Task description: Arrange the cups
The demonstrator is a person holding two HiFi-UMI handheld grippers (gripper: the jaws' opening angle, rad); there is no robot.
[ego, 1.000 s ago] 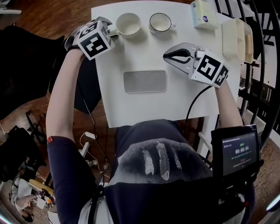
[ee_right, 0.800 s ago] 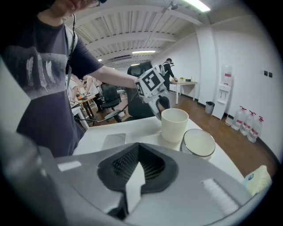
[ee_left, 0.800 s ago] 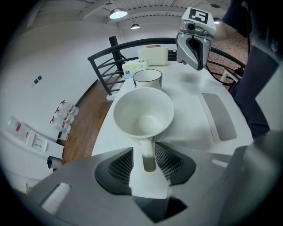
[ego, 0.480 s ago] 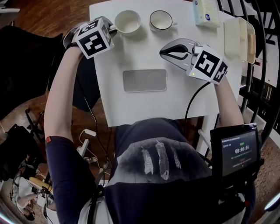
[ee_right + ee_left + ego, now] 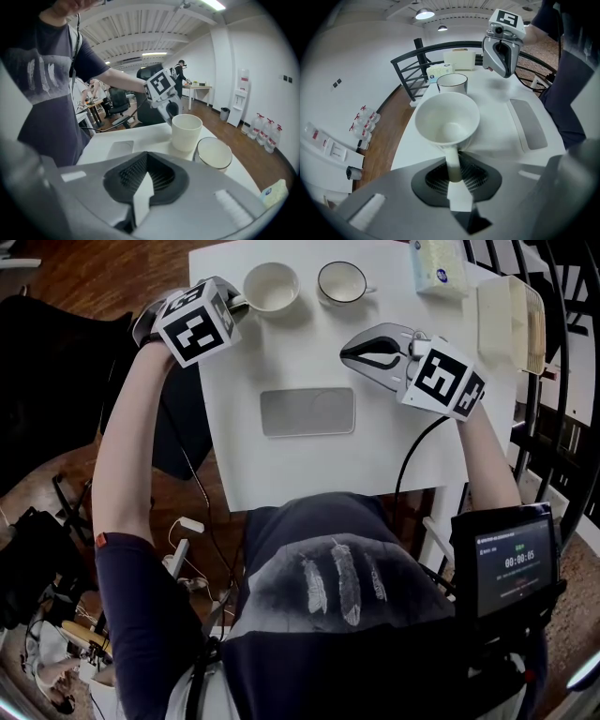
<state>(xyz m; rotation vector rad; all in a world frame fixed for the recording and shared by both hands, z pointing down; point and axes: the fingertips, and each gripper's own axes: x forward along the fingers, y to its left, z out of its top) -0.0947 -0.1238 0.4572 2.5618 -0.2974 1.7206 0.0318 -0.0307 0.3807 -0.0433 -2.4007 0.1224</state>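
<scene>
The left gripper (image 5: 455,175), having just closed, is gripping the plain cream cup (image 5: 447,119) by its handle (image 5: 453,161); the right gripper (image 5: 142,185) is resting clenched, empty.

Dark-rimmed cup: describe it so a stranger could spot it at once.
On the white table, two cups stand along the far edge. Yours is the right cup, nearer the tissue pack; its thin dark rim sets it apart from the plain cream cup.

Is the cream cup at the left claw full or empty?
Empty: the cream cup shows a bare bottom in the left gripper view.
</scene>
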